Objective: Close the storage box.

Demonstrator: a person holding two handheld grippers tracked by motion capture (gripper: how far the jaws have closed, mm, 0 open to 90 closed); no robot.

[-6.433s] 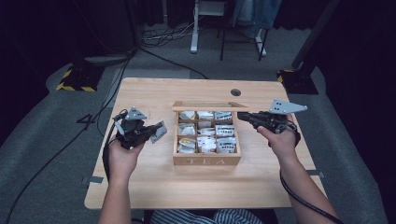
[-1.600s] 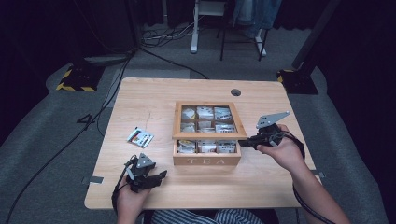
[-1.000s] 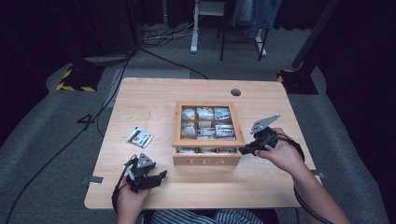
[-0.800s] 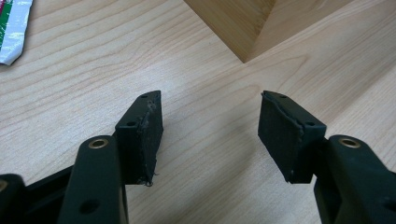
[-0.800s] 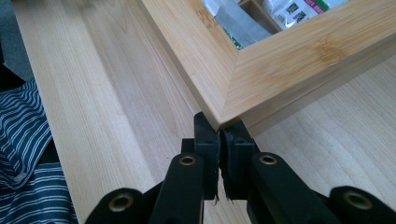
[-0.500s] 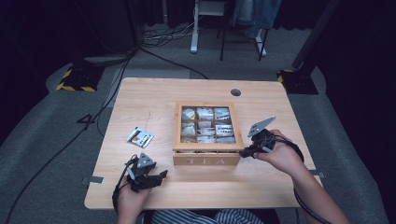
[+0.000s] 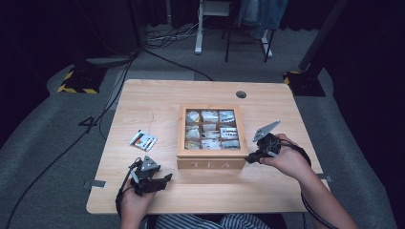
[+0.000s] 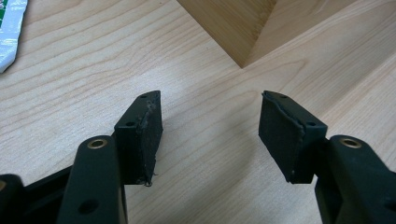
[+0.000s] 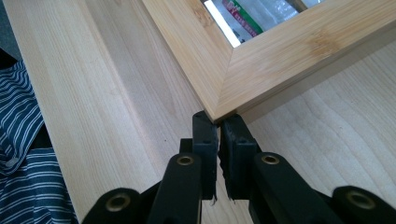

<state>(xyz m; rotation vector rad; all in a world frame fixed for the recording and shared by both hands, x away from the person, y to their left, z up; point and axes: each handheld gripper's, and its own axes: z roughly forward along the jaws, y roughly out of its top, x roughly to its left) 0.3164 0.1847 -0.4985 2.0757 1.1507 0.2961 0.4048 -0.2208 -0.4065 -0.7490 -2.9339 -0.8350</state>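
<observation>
Wooden tea box [image 7: 212, 163] with its windowed lid [image 7: 181, 131] down, mid-table, a gripper either side.

Right gripper [image 7: 252, 158] sits at the box's front right corner, its jaws pressed together with tips just under the lid's corner [image 9: 219, 105]. Left gripper [image 7: 160, 180] hangs low over the table [image 7: 157, 98] off the box's front left corner, jaws wide apart and empty. A loose tea sachet [image 7: 143, 140] lies left of the box.

one wooden tea box [image 7: 211, 164] with nine windowed compartments, one loose tea packet [image 7: 143, 140], two handheld grippers and one table [image 7: 157, 100] before one person.
</observation>
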